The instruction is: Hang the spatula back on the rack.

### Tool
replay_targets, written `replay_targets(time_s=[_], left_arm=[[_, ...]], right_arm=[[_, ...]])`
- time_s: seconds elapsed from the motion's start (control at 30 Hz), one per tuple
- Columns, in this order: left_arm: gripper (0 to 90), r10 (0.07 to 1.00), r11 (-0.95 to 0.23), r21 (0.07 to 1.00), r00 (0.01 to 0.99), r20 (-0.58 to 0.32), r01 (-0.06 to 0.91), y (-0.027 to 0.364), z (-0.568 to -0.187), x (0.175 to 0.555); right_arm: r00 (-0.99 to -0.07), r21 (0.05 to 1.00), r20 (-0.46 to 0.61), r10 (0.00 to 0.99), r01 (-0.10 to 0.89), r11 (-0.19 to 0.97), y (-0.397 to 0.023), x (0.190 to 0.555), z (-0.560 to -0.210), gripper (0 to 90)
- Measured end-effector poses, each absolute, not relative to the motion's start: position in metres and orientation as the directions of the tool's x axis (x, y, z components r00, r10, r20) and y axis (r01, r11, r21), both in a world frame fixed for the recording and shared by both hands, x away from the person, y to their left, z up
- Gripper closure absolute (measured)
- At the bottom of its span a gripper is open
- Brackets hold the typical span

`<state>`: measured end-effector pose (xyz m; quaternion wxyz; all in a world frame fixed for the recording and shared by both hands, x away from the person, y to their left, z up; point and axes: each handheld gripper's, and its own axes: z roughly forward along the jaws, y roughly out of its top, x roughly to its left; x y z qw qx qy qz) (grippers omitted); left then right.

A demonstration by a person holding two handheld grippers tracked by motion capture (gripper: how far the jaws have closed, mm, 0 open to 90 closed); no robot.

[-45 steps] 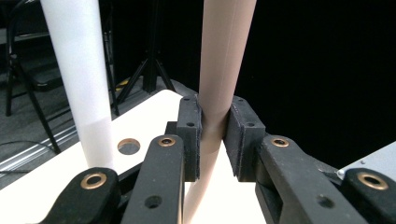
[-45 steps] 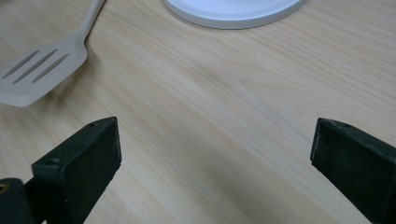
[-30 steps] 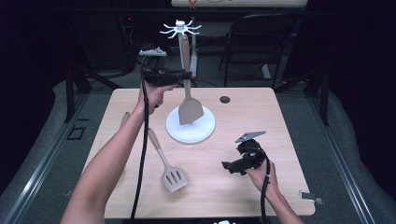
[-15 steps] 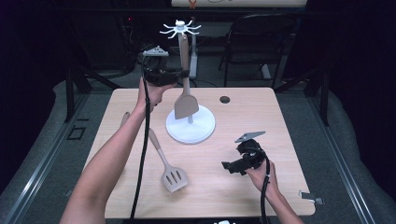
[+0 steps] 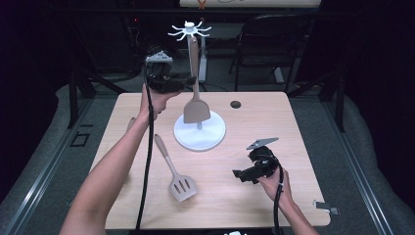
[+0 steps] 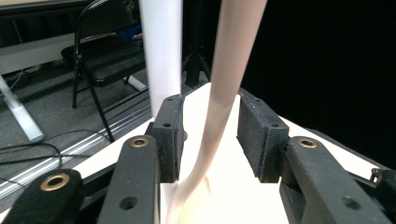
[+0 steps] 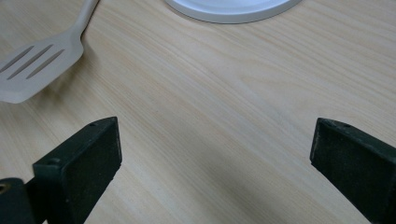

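A white rack (image 5: pixel 190 30) with hooks on top stands on a round base (image 5: pixel 199 134) at the table's middle. A beige solid turner (image 5: pixel 196 110) hangs along its pole, blade down just above the base. My left gripper (image 5: pixel 188 78) is at the turner's handle. In the left gripper view the handle (image 6: pixel 224 102) runs between the jaws with a gap on each side; the jaws have just been opening, so my left gripper (image 6: pixel 210 135) is open. A beige slotted spatula (image 5: pixel 182 187) lies flat on the table. My right gripper (image 5: pixel 240 174) rests low at the front right, wide open and holding nothing.
The rack's white pole (image 6: pixel 161 51) rises just beside my left jaw. A dark round grommet (image 5: pixel 235 104) sits behind the base. A wooden handle (image 5: pixel 131 122) lies by my left forearm. A small metal clip (image 5: pixel 325 206) is at the table's front right corner. A folding chair (image 5: pixel 264 49) stands behind the table.
The turner's blade has risen a little and swung slightly left. My left gripper's jaws have come apart from the handle. The right gripper has stayed put.
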<state>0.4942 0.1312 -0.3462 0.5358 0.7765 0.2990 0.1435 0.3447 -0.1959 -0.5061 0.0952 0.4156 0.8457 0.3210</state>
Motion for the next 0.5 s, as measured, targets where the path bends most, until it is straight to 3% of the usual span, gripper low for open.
replay_targets(time_s=[0.1,0.33,0.5], left_arm=[[62.4,0.627,-0.234,0.923,0.773,-0.096,0.304,0.14,-0.345,0.49],[83.8,0.656,-0.212,0.939,0.752,-0.07,0.272,0.152,-0.332,0.481],[90.0,0.668,-0.221,0.941,0.743,-0.044,0.255,0.152,-0.32,0.478]], right_arm=[[-0.634,0.624,0.106,0.766,0.642,0.446,-0.195,0.344,-0.506,1.9],[-0.649,0.615,0.101,0.754,0.637,0.466,-0.192,0.346,-0.506,2.1],[-0.643,0.614,0.102,0.759,0.641,0.46,-0.193,0.346,-0.507,2.2]])
